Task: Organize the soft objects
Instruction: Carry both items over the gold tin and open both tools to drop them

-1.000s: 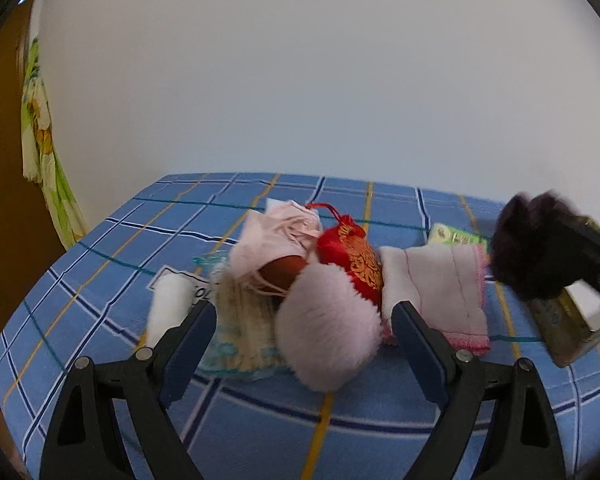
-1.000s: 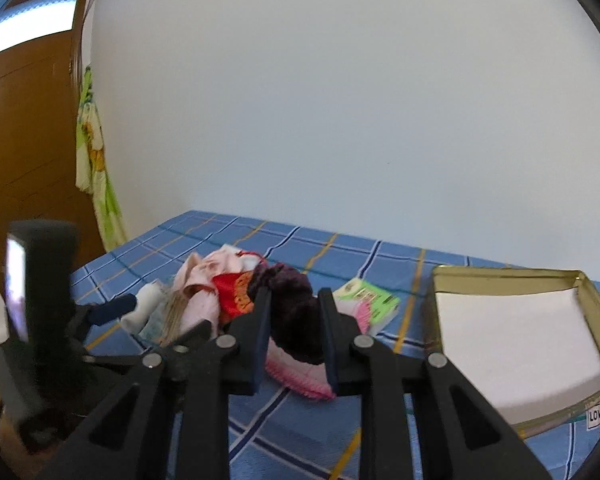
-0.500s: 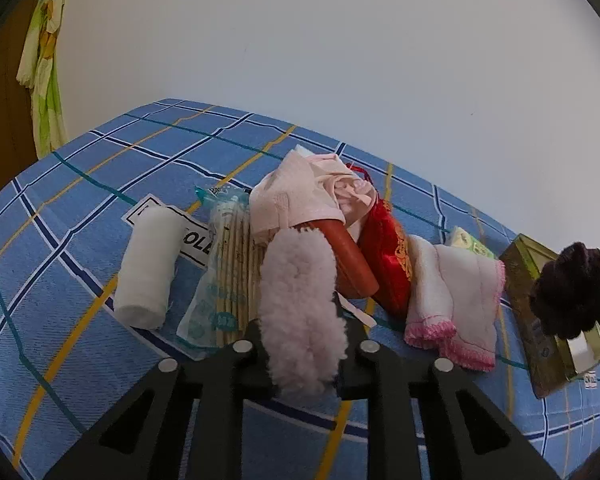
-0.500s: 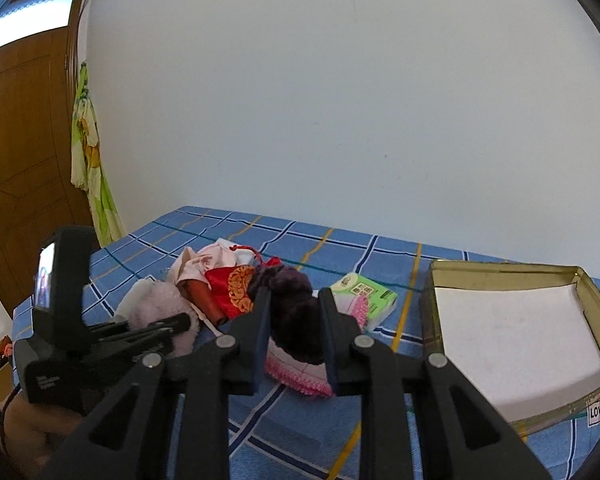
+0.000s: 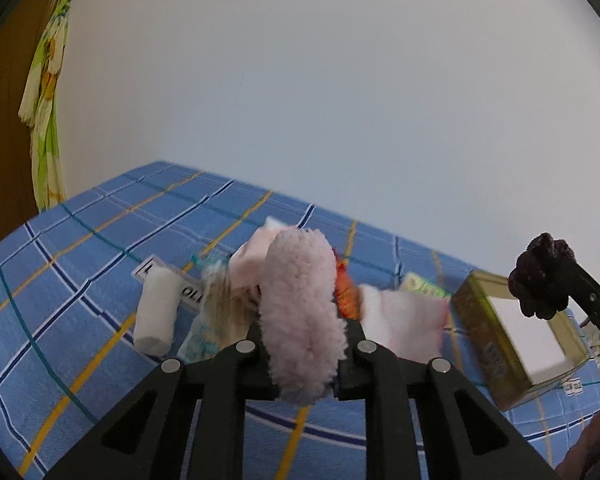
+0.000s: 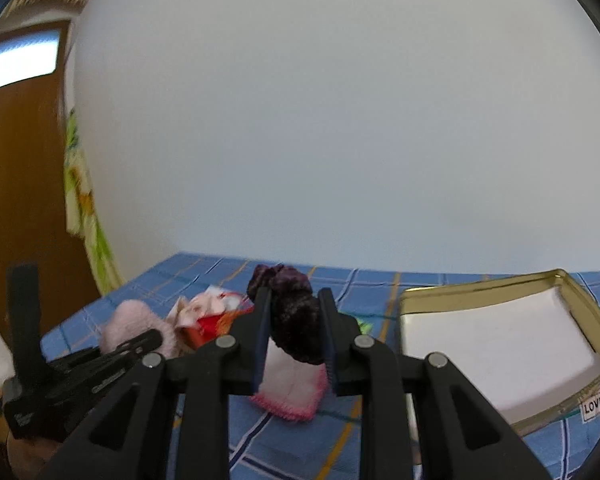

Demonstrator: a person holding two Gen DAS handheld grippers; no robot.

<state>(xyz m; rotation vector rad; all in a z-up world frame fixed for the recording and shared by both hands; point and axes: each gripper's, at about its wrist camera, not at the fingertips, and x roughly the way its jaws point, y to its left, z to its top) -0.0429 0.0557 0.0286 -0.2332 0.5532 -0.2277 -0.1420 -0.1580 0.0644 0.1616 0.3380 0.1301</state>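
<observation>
My left gripper (image 5: 302, 334) is shut on a fluffy pink puff (image 5: 300, 312) and holds it above the blue checked cloth; the puff also shows in the right wrist view (image 6: 138, 326). My right gripper (image 6: 294, 320) is shut on a dark purple scrunchie (image 6: 294, 322), lifted off the cloth; the scrunchie also shows at the right of the left wrist view (image 5: 542, 282). A gold tin with a white lining (image 6: 496, 338) lies open to the right of it and also shows in the left wrist view (image 5: 520, 328).
On the cloth lie a white roll (image 5: 156, 314), a packet of sticks (image 5: 216, 314), a pale pink cloth (image 5: 250, 260), a red embroidered pouch (image 6: 212, 324), a pink-edged white towel (image 6: 290, 390) and a green pack (image 5: 422, 286). A brown door (image 6: 20, 200) stands at the left.
My left gripper has shut on the pink puff and lifted it off the pile. My right gripper has kept the scrunchie and risen slightly.
</observation>
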